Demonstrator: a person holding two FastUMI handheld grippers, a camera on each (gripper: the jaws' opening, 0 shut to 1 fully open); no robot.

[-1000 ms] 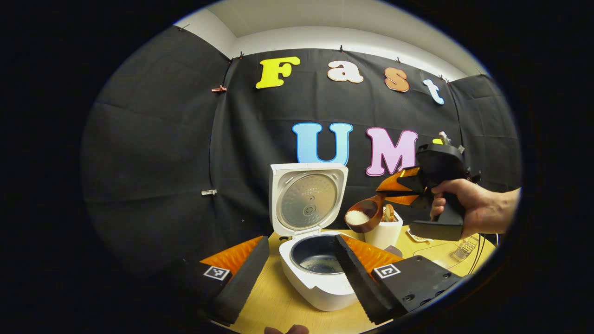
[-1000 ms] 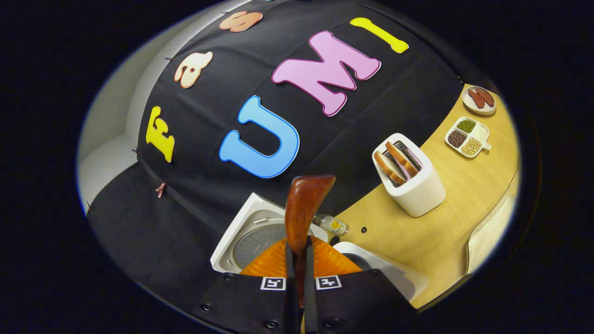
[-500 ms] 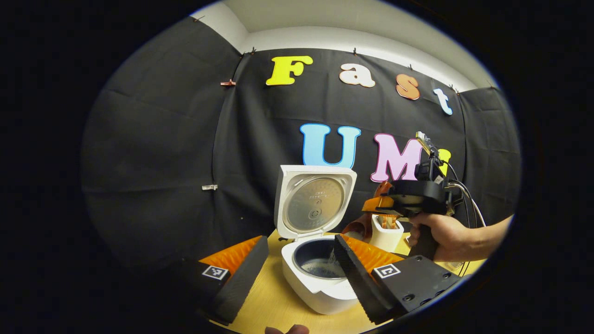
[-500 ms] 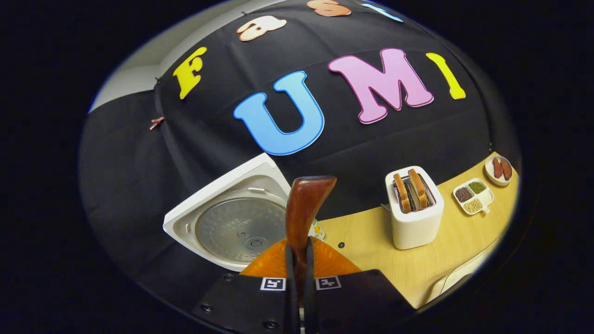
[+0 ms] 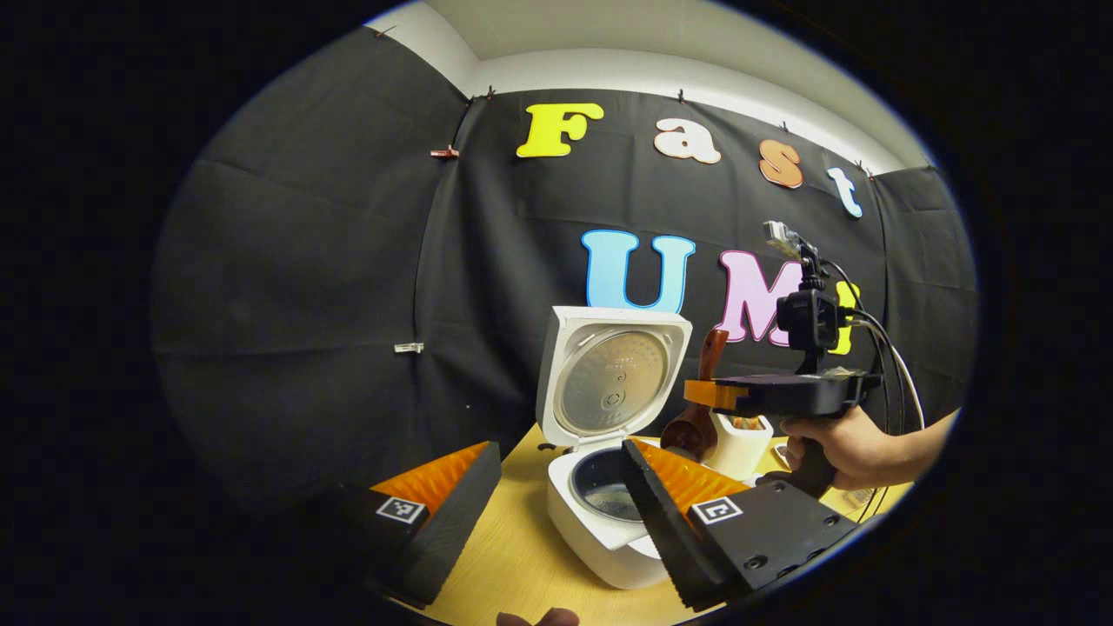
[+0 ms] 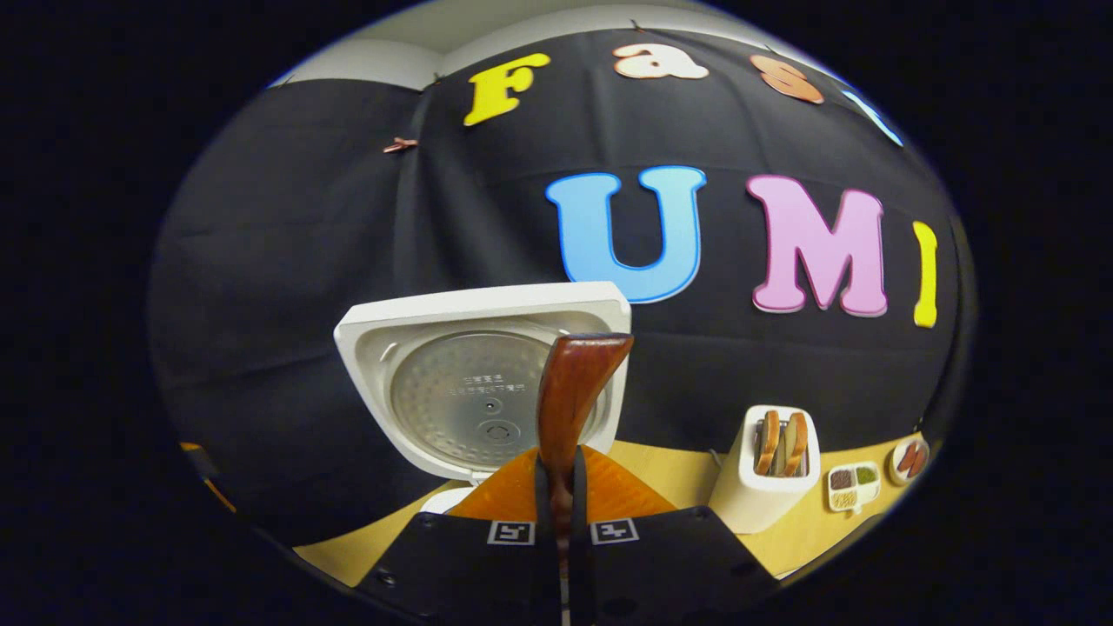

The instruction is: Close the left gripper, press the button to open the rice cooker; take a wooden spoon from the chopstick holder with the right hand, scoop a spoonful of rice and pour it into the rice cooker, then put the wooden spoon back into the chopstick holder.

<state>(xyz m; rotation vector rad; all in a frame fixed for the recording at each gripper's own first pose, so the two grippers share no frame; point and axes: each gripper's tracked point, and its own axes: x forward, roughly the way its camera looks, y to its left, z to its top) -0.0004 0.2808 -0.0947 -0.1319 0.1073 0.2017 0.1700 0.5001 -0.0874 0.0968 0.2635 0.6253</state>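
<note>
Rice cooker (image 5: pixel 609 487) stands open on the desk (image 5: pixel 513 556), lid (image 6: pixel 483 382) tipped up and back, dark inner pot exposed. In the left gripper view it sits ahead of the left gripper (image 5: pixel 556 513), between and beyond its two fingers. That gripper's jaws stand wide apart and hold nothing.

Right gripper (image 6: pixel 561 522): jaws pinched tight on the handle of the wooden spoon (image 6: pixel 569 391), handle rising straight up from between them in the right gripper view. In the left gripper view the right gripper is level, carried by a hand (image 5: pixel 839 448), with the spoon hanging bowl-down from its jaws. The bowl is close above the white chopstick holder (image 5: pixel 739 439), just past the cooker's far side. No rice can be seen on the spoon from here; a pale scatter lies in the bottom of the pot.

Judgement: the pour looks done and the step in hand is returning the spoon. Next move calls for lining the bowl up over the holder's mouth, lowering it in beside what already stands there, then easing the jaws apart only once the spoon is seated. Risk: clipping the holder's rim and tipping it.

Beyond the right jaws: a toaster (image 6: pixel 769 482) with bread slices and a small divided dish (image 6: pixel 848 500).
</note>
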